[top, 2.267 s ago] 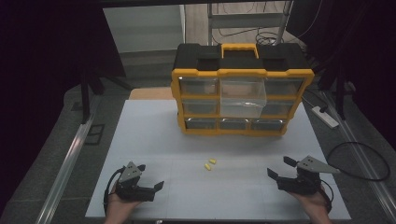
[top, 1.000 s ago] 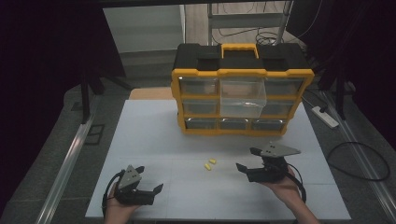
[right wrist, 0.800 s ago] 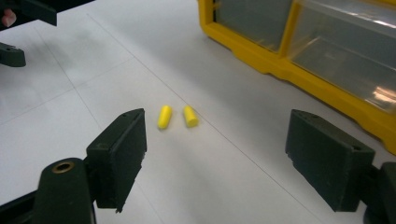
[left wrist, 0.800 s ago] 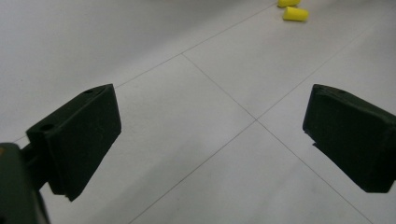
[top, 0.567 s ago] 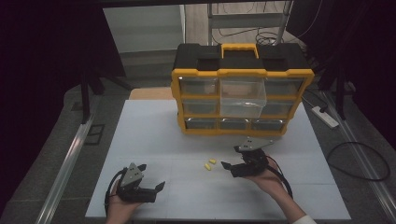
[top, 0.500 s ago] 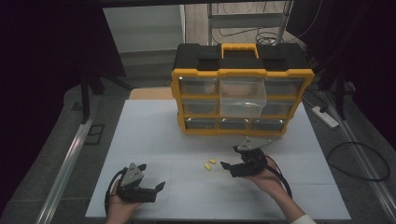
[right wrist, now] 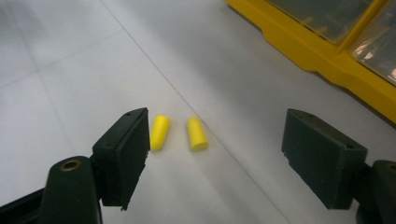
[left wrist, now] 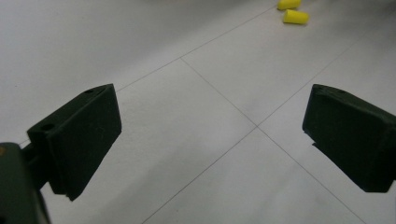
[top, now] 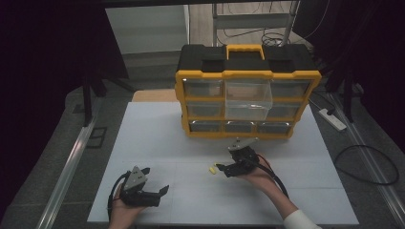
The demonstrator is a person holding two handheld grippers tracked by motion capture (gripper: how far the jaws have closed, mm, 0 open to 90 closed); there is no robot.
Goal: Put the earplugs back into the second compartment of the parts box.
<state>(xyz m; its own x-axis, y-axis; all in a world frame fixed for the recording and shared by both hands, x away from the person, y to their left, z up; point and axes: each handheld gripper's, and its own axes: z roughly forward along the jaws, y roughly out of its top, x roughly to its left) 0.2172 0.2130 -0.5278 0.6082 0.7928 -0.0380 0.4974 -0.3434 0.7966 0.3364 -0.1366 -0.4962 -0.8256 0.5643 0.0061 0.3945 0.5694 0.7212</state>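
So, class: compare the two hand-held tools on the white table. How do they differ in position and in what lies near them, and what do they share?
The right tool sits mid-table near the yellow organizer box; the left tool rests near the table's front edge. The right tool's jaws frame the two yellow earplugs without touching them; the left tool has bare table between its jaws, with the earplugs farther off. Both are black, open and hold nothing.
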